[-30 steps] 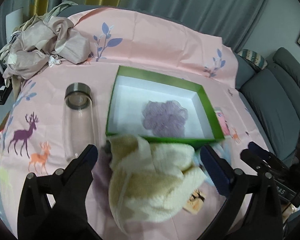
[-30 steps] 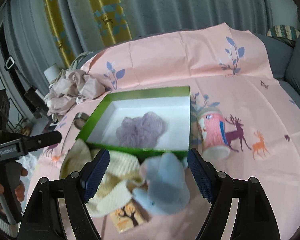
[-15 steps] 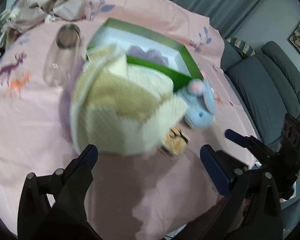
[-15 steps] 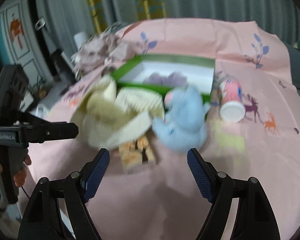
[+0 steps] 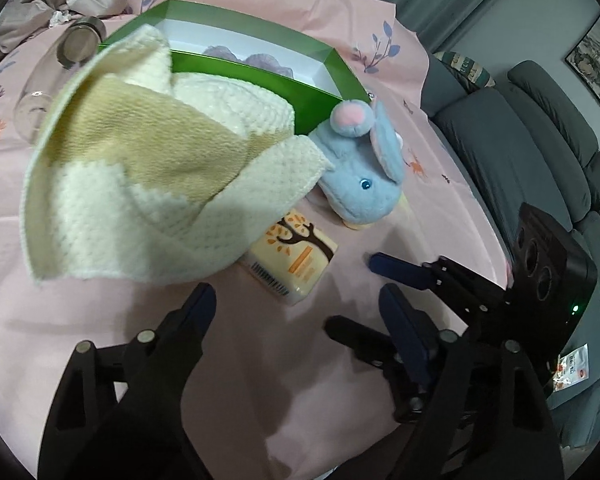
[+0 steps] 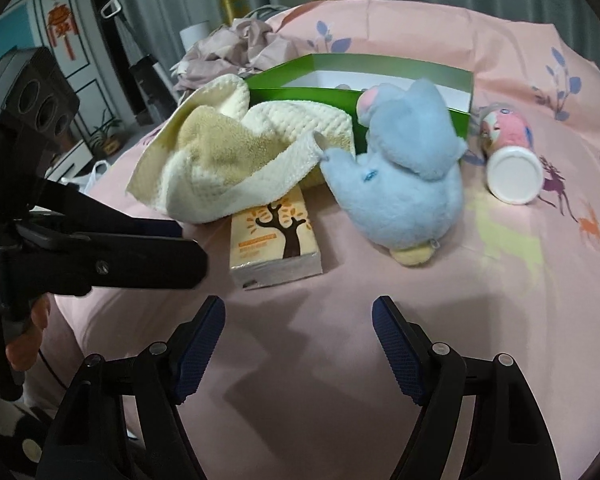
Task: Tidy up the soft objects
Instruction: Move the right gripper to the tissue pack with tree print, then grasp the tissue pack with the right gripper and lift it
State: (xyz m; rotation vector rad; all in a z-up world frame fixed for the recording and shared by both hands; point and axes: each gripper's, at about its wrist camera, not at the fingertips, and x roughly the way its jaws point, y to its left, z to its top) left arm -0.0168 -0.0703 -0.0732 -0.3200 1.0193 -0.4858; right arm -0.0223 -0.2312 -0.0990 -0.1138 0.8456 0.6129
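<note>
Left wrist view, far left: a clear glass bottle [image 5: 44,76] with a metal cap lies on the pink printed cloth [image 5: 80,320] near crumpled mauve fabric [image 5: 32,8] at the upper edge. Beside it, a cream and tan knitted towel [image 5: 140,176] lies heaped against the near wall of the green box [image 5: 236,70], one corner draped over that wall. Inside the box, a purple soft item [image 5: 256,58] is partly visible on the white floor. A tissue pack [image 5: 292,256] printed with a tree lies half under the towel's lower edge. Just right of the towel, touching it, a blue plush mouse [image 5: 364,180] lies on the cloth outside the box, near the box's corner. The left gripper [image 5: 300,312] hovers above bare cloth in front of the tissue pack, jaws spread wide and empty. The right gripper [image 5: 360,292] enters from the right, also spread and holding nothing. A grey sofa [image 5: 540,140] stands at far right.

Right wrist view: the towel [image 6: 228,152], tissue pack [image 6: 274,236] and plush mouse [image 6: 404,168] lie in a row before the box [image 6: 300,80]; a pink cup [image 6: 508,152] lies on its side at right. The right gripper [image 6: 298,344] hangs released above bare cloth.
</note>
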